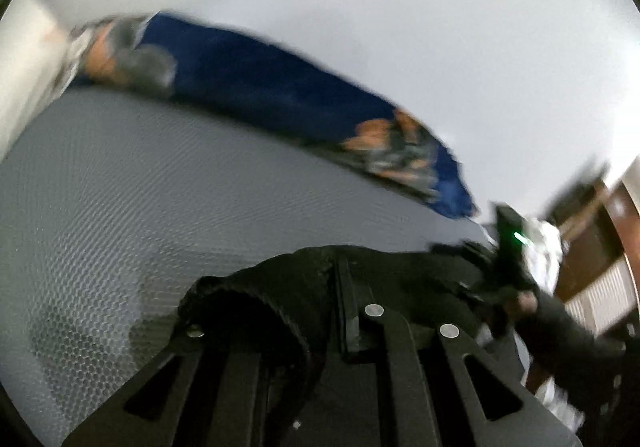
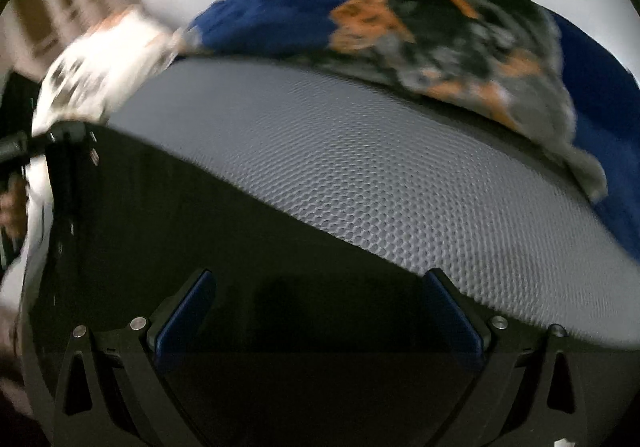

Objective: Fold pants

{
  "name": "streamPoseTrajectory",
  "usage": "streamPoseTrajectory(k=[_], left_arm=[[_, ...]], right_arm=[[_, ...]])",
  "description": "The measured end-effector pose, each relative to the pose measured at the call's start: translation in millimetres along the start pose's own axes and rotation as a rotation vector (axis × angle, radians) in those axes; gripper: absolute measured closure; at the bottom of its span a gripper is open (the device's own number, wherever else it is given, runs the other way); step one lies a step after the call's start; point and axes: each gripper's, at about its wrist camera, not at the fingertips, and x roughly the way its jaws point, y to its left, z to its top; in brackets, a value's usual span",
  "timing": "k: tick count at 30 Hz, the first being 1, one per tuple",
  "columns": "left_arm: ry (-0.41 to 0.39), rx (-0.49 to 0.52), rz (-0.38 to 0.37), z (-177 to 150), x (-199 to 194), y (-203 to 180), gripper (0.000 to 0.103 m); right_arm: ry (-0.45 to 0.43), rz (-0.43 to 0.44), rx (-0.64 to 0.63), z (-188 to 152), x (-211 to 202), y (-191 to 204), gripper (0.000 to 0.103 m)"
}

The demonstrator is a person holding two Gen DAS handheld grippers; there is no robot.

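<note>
Spread tongs (image 2: 320, 311) over black pants (image 2: 168, 231)

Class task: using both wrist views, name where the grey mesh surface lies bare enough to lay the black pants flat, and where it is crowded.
Bare grey mesh surface runs between the black pants at the near edge and the blue patterned blanket at the far edge. Crowded: that far edge, and the near side, where the left gripper pinches the pants. The right gripper hangs open above them.

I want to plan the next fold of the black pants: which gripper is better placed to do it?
Left. The left gripper is shut on a bunch of the black pants, so it could probably pull it over. The right gripper is open above the cloth and holds nothing.
</note>
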Motion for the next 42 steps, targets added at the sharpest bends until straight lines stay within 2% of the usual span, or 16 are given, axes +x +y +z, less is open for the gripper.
streamPoseTrajectory(k=[5,10,12,13,15,18,20,26,31,39,42], left_arm=[[-0.024,0.100,-0.078,-5.6,-25.2,-25.2,0.093],[-0.039,0.088,-0.126,-10.2,-38.0,-27.4,0.093],[-0.033,0.087,-0.122,-13.6,-43.0,-27.8,0.093],[-0.029,0.089,-0.116,-15.0,-45.4,-28.3,0.093],[-0.017,0.091,-0.092,-14.5,-42.6,-27.9,0.093],[-0.009,0.090,-0.071,-16.2,-40.9,-26.8,0.093],[-0.007,0.091,-0.061,-15.8,-38.1,-26.7,0.093],[-0.009,0.080,-0.020,-15.4,-32.3,-19.8,0.093],[-0.010,0.075,-0.002,-13.3,-28.8,-16.3,0.093],[-0.010,0.084,0.019,-12.4,-27.2,-14.7,0.093],[-0.010,0.084,0.031,-11.1,-23.3,-13.7,0.093]], right_arm=[[0.078,0.079,-0.134,15.4,2.7,-4.1,0.000],[0.161,0.138,-0.226,25.5,16.2,-8.5,0.002],[0.189,0.179,-0.248,28.0,22.0,-11.7,0.009],[0.200,0.186,-0.256,28.3,23.2,-12.2,0.016],[0.231,0.205,-0.279,25.2,27.1,-15.3,0.020],[0.278,0.220,-0.299,19.5,31.0,-20.0,0.036],[0.270,0.210,-0.308,15.9,27.5,-24.5,0.050],[0.293,0.168,-0.299,5.8,21.7,-39.1,0.067],[0.307,0.155,-0.323,-0.7,18.8,-44.7,0.073],[0.325,0.113,-0.315,-14.3,8.7,-63.3,0.074],[0.294,0.062,-0.300,-19.4,5.0,-63.8,0.082]])
